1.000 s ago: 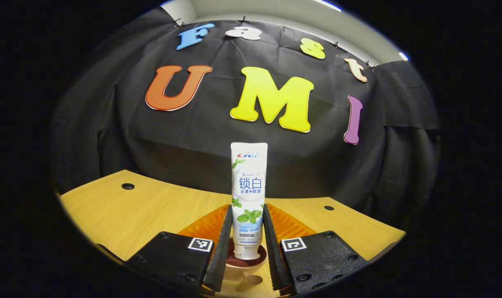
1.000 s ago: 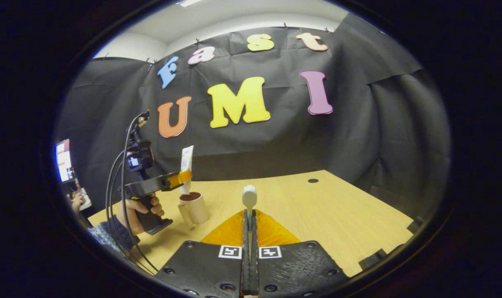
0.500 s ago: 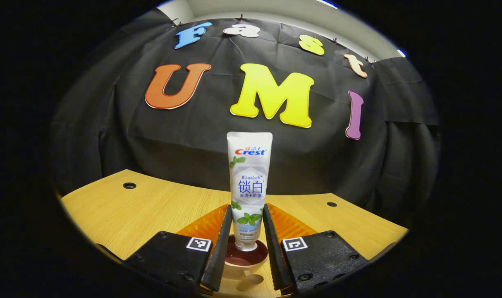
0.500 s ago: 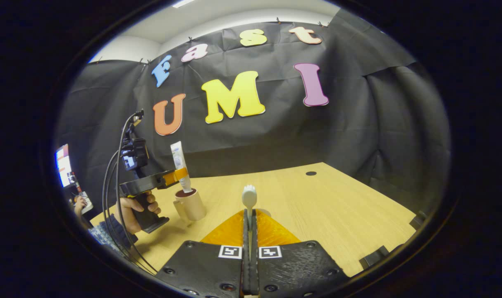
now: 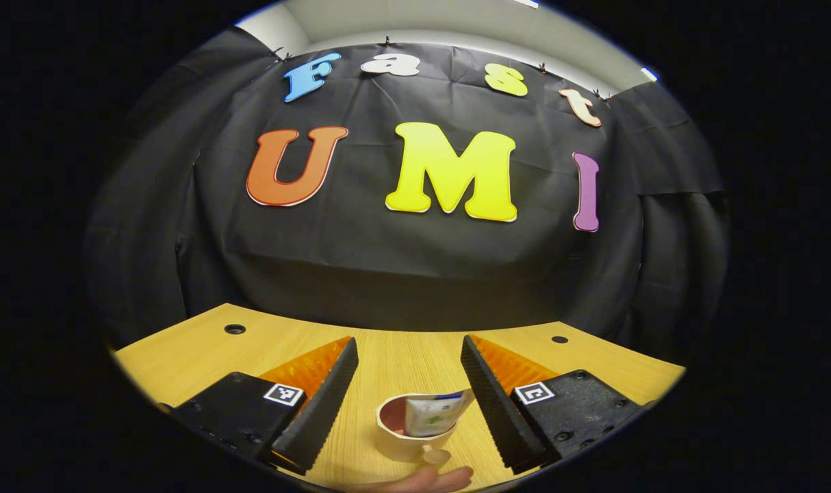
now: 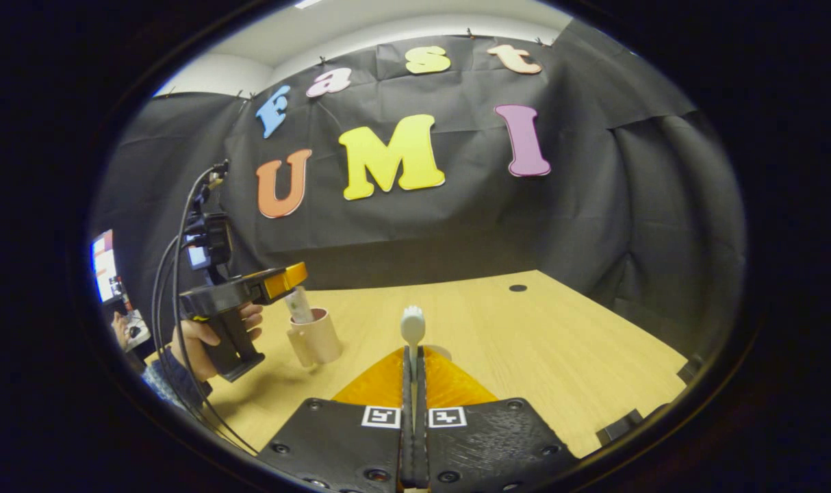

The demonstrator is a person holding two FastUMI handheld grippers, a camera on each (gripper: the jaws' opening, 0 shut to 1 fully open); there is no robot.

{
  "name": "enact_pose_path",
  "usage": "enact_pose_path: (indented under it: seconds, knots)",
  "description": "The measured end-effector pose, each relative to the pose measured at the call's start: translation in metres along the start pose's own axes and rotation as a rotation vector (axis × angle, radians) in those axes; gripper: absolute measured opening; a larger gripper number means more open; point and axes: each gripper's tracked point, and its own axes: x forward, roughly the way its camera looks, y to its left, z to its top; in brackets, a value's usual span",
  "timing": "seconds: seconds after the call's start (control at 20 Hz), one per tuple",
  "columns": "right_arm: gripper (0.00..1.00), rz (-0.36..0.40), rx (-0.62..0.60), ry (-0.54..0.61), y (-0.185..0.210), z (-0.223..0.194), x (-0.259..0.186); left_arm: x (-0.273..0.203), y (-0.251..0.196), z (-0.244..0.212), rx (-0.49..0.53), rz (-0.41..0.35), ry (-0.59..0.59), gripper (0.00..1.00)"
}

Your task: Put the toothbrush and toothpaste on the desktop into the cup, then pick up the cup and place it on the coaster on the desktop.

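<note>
1. The left gripper view looks down into the cup (image 5: 415,438) on the counter (image 5: 395,356), the toothpaste (image 5: 432,418) leaning inside.
2. The right gripper view shows a hand (image 6: 200,335) gripping the left claw (image 6: 289,277) above that cup (image 6: 314,337).
3. Left claw (image 5: 408,383): fingers spread wide, empty.
4. Right claw (image 6: 413,383): clamped together on the upright toothbrush (image 6: 412,325).

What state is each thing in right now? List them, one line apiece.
toothpaste: standing in the cup, released.
cup: upright on the desktop, holding the toothpaste.
toothbrush: clamped, head up, not in the cup.
left gripper: open, above the cup.
right gripper: shut on the toothbrush.
desktop: bearing the cup.
</note>
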Motion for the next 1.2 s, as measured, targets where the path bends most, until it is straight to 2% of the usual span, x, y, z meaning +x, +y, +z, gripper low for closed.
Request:
enact_pose_path:
  seconds: [0.3, 0.5, 0.75, 1.2]
  knots:
    - [0.00, 0.032, -0.040, -0.012, 0.036, 0.026, 0.032, -0.041, 0.031, 0.005, -0.009, 0.058, -0.030, 0.98]
    - [0.00, 0.088, -0.050, -0.027, 0.075, 0.052, 0.056, -0.067, 0.051, -0.009, 0.000, 0.091, -0.008, 0.98]
    - [0.00, 0.146, -0.069, -0.061, 0.122, 0.096, 0.088, -0.089, 0.057, -0.046, 0.032, 0.088, 0.078, 0.99]
    - [0.00, 0.227, -0.046, -0.076, 0.191, 0.165, 0.131, -0.090, 0.045, -0.091, -0.033, 0.042, 0.139, 0.99]
